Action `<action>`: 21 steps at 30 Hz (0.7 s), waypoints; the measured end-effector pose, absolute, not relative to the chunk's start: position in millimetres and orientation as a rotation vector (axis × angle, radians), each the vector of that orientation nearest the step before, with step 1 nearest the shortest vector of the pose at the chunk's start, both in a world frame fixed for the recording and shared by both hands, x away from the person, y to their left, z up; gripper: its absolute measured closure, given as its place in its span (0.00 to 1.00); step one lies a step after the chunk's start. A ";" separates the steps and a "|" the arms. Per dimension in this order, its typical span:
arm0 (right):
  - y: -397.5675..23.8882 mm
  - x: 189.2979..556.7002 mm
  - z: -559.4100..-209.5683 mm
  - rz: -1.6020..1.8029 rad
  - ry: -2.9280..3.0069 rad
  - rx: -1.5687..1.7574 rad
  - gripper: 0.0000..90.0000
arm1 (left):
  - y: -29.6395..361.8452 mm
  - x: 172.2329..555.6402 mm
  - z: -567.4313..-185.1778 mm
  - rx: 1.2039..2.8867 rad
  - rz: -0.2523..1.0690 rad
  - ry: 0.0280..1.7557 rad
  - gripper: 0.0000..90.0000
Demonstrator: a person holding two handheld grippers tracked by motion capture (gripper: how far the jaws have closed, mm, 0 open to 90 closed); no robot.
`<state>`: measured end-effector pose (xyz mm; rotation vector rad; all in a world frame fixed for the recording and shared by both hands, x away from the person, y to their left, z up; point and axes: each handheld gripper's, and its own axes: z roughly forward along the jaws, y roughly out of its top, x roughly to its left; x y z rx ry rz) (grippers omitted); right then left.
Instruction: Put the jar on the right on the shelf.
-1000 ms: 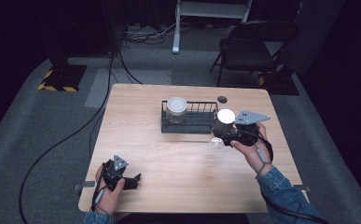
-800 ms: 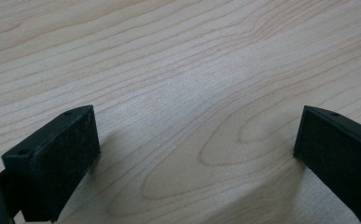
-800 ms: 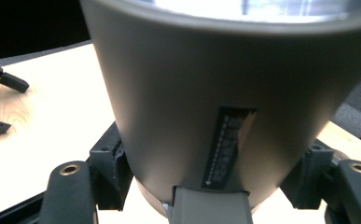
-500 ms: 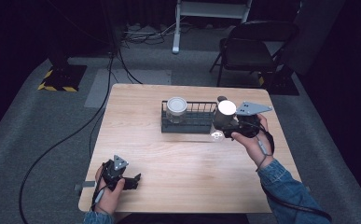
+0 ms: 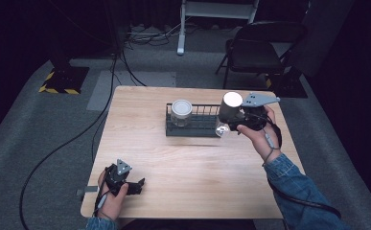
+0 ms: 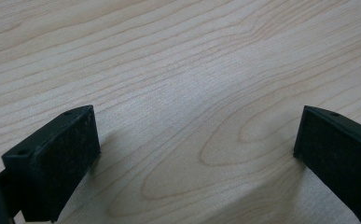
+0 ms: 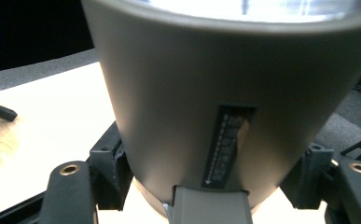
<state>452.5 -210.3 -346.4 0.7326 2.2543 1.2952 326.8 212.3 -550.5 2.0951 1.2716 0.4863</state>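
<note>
Right gripper (image 5: 227, 125), right of centre in the high view, is clamping its jaws on a grey cup (image 5: 230, 109) and holding it upright above the right end of the black wire rack (image 5: 192, 128). A glass jar (image 5: 181, 112) is sitting in the rack's left part. Left gripper (image 5: 137, 185), lower left, is resting on the wooden table (image 5: 188, 177), jaws standing wide apart with nothing between them.
</note>
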 end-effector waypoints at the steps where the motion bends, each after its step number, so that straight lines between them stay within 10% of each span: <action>1: -210.1 453.7 -345.3 1.295 2.254 0.731 0.34 | 212.3 326.9 -550.4 2.096 0.486 1.272 0.00; 21: -203.2 487.8 -321.2 1.332 2.223 0.755 0.34 | 212.5 327.3 -550.3 2.096 0.488 1.275 0.00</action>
